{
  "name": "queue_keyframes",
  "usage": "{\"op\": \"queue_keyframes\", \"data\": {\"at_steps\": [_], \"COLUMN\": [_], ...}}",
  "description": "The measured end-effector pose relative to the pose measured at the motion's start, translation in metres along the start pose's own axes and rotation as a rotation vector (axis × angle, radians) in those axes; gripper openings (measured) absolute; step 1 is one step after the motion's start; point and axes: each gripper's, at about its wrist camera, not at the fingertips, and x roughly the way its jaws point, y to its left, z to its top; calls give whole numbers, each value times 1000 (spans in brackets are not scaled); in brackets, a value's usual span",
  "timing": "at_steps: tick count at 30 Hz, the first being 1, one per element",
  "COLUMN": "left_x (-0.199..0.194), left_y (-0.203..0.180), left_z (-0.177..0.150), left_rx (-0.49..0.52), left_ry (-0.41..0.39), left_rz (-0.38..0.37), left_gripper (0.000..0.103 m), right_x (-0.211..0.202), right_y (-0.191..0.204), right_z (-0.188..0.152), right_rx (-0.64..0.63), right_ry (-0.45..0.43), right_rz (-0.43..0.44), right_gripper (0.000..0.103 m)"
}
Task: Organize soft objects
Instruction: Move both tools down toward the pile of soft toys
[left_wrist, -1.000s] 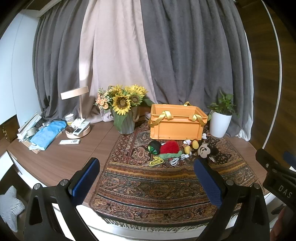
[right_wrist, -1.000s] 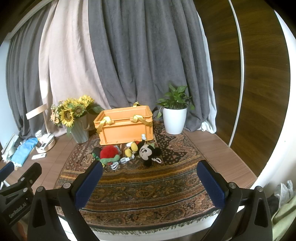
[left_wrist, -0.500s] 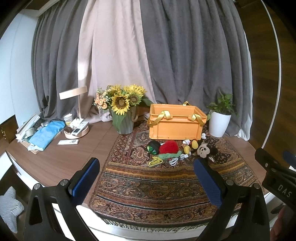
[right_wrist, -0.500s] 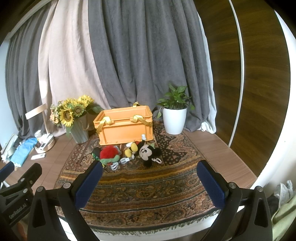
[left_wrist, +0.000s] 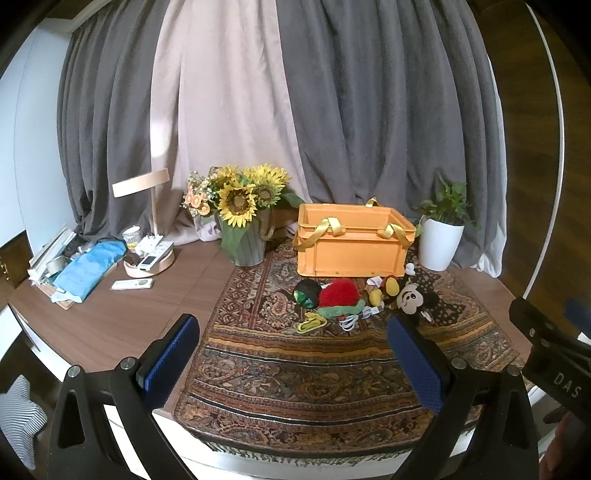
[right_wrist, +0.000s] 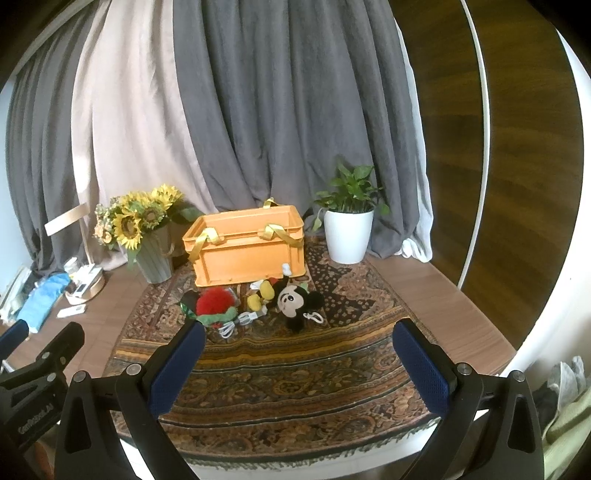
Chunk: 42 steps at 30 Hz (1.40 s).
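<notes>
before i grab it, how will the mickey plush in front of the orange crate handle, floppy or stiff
Probably floppy: the mickey plush lies slumped on the rug, limbs splayed, so it should sag from the fingers. Likely light for its size, being stuffed fabric. Its fuzzy cover should grip, not slip, though the small clip may dangle.

Smooth orange plastic is seen on the crate (left_wrist: 351, 251), satin ribbon on its handles (left_wrist: 325, 229). Fuzzy plush covers the red toy (left_wrist: 338, 293); woven pile shows on the rug (left_wrist: 295, 365), matt wood on the table (left_wrist: 110, 317).

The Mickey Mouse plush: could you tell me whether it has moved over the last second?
No. The Mickey Mouse plush lies where it was, just in front of the orange crate, right of the red plush.
</notes>
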Motion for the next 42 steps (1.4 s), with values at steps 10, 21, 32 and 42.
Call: {"op": "queue_keyframes", "data": {"at_steps": [10,21,32,42], "left_x": [47,105,161,206], "left_y": [-32,-73,-78,-76], "left_z": [11,17,25,17], "left_rx": [-14,-62,20,71], "left_ry": [23,77,119,173], "left_rz": [14,108,62,-11], "left_gripper": [103,103,101,90], "right_x": [51,147,216,250], "right_y": [-9,-30,-20,8], "right_z": [13,45,40,29], "right_rx": [-33,-140,-157,-298], "right_ry": [44,107,216,259], "right_rz": [33,182,178,126], "right_gripper": [102,102,98,96]}}
